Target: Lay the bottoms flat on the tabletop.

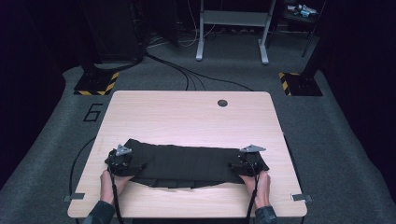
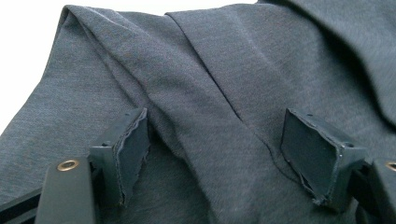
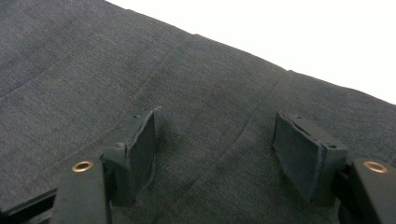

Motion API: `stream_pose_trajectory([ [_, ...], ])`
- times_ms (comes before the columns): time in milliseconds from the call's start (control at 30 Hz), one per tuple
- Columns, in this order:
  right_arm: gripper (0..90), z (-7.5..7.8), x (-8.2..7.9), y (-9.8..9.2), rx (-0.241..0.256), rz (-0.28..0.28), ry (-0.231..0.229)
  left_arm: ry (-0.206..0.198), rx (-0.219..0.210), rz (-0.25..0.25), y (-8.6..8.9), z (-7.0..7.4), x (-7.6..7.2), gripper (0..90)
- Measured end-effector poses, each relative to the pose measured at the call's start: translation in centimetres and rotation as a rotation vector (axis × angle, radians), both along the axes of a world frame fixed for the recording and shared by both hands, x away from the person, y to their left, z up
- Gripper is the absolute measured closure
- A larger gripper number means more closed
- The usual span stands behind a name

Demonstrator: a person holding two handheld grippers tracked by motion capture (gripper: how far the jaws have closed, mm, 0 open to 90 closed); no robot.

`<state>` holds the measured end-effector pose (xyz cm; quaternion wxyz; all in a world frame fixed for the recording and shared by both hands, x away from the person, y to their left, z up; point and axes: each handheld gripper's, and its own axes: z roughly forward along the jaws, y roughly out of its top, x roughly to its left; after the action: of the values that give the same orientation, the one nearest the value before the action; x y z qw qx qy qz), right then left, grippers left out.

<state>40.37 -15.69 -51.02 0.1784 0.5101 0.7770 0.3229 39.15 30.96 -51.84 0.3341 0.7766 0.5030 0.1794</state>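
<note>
Wooden table (image 1: 187, 112): dark cloth (image 1: 187, 163) beneath both grippers' wide-open, empty fingers (image 2: 126, 154).

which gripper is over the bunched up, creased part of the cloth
The left gripper: the dark cloth between its open jaws is gathered into raised folds. Under the right gripper it lies flat.

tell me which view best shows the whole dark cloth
The high view: the dark cloth lies spread across the table, every edge visible. The left and right gripper views show close-up patches of its folds and seams between open jaws.
</note>
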Motion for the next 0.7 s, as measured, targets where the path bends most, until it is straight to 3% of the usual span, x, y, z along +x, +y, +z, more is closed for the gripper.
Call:
stream_pose_trajectory([
  [67,29.6,-0.2,-0.2,-0.4,0.002,0.000,-0.017,-0.025,-0.003,0.012,-0.3,-0.2,-1.0,23.7],
  [167,28.7,-0.2,-0.4,-0.5,0.007,-0.005,-0.017,-0.016,-0.010,-0.001,-0.3,-0.1,-1.6,23.7],
  [233,25.4,0.1,-0.6,-0.7,-0.003,-0.006,-0.024,-0.035,-0.023,0.012,-0.1,0.3,-2.0,23.3],
  [300,23.6,1.2,-1.7,-1.7,0.013,-0.008,-0.054,-0.071,-0.089,0.025,0.7,1.7,-2.9,21.3],
  [367,22.4,1.8,-2.9,-2.6,0.023,-0.015,-0.071,-0.067,-0.119,0.005,1.2,2.5,-3.7,21.0],
  [533,22.5,1.8,-6.3,-4.3,0.098,-0.033,-0.051,-0.050,-0.102,-0.047,0.7,2.1,-6.1,22.5],
  [633,24.4,0.7,-7.5,-4.0,0.112,-0.011,-0.025,-0.031,-0.079,-0.061,0.4,1.2,-6.8,29.3],
  [700,30.9,0.2,-7.9,-3.5,0.097,-0.014,-0.022,-0.026,-0.076,-0.049,0.3,0.7,-6.9,35.7],
])
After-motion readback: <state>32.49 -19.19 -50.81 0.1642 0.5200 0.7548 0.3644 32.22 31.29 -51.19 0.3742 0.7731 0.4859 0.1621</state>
